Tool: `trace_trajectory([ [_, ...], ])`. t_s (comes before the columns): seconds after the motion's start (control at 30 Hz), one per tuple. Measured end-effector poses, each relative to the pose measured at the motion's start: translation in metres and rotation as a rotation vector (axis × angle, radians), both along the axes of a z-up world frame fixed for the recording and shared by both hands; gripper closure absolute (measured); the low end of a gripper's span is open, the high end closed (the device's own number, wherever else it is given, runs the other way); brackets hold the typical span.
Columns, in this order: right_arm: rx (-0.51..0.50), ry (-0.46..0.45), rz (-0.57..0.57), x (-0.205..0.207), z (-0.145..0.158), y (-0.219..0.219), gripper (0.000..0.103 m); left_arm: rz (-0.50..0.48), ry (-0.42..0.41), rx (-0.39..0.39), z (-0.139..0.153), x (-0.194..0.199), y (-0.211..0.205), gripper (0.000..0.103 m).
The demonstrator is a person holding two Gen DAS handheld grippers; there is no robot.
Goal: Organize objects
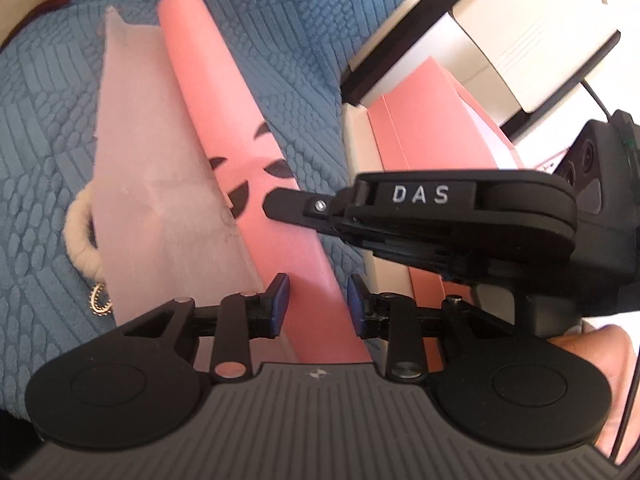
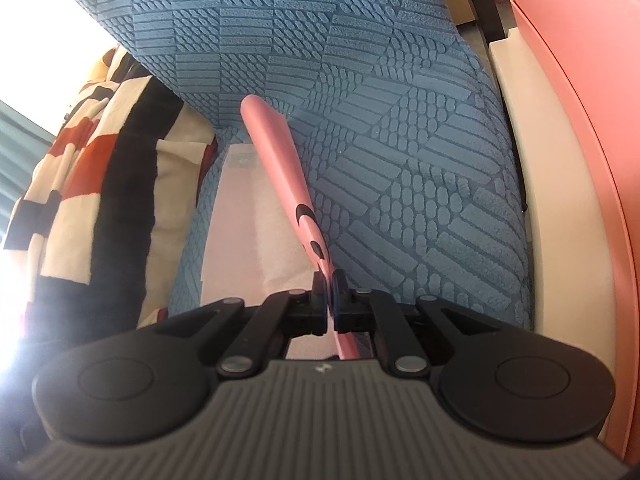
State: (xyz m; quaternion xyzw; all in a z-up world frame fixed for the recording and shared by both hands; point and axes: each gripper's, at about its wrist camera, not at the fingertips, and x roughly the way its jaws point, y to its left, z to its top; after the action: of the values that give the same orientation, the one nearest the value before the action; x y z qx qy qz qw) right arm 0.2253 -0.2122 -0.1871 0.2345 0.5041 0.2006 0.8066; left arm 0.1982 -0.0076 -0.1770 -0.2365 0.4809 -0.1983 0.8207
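Matt pink paper sheet (image 1: pixel 224 92) – smooth – on a blue, rough-embossed cloth cover (image 1: pixel 296 28).

Flat sheet (image 1: pixel 248 128) on textured cover (image 1: pixel 48 112), box stack (image 1: pixel 420 120) to its right

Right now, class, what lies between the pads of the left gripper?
A strip of the pink card, untouched by either pad. The left wrist view shows it, with the right gripper pinching the card higher up.

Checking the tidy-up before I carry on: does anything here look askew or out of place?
Yes. The pink sheet stands tilted on edge over the blue cover, pinched by the right gripper; it is not lying flat. A white translucent sheet lies beneath it, and a cream rope loop sticks out from under that. The left gripper is open.
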Motion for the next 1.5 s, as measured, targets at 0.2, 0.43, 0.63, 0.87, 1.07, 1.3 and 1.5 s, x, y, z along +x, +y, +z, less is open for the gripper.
trace_trajectory([
  [0.2,0.001,0.002,-0.004,0.000,-0.001,0.000,0.094,0.057,-0.002,-0.016,0.004,-0.002,0.013,0.088],
  [0.43,0.034,-0.031,0.000,0.000,0.004,0.004,0.088,0.094,0.030,-0.058,0.004,-0.004,0.022,0.093],
  [0.63,0.088,-0.076,0.034,0.001,0.010,0.011,0.088,0.144,0.084,-0.084,0.004,-0.010,0.040,0.094],
  [0.87,0.042,-0.085,0.101,0.001,0.004,0.031,0.089,0.185,0.119,-0.070,0.001,-0.011,0.048,0.094],
  [1.07,0.013,-0.088,0.134,0.001,0.001,0.043,0.090,0.212,0.138,-0.046,-0.001,-0.010,0.054,0.094],
  [1.3,-0.016,-0.057,0.146,0.003,-0.011,0.049,0.090,0.222,0.158,-0.003,-0.006,-0.004,0.055,0.093],
  [1.5,-0.026,-0.038,0.147,0.005,-0.015,0.050,0.093,0.236,0.141,0.026,0.000,0.000,0.057,0.093],
])
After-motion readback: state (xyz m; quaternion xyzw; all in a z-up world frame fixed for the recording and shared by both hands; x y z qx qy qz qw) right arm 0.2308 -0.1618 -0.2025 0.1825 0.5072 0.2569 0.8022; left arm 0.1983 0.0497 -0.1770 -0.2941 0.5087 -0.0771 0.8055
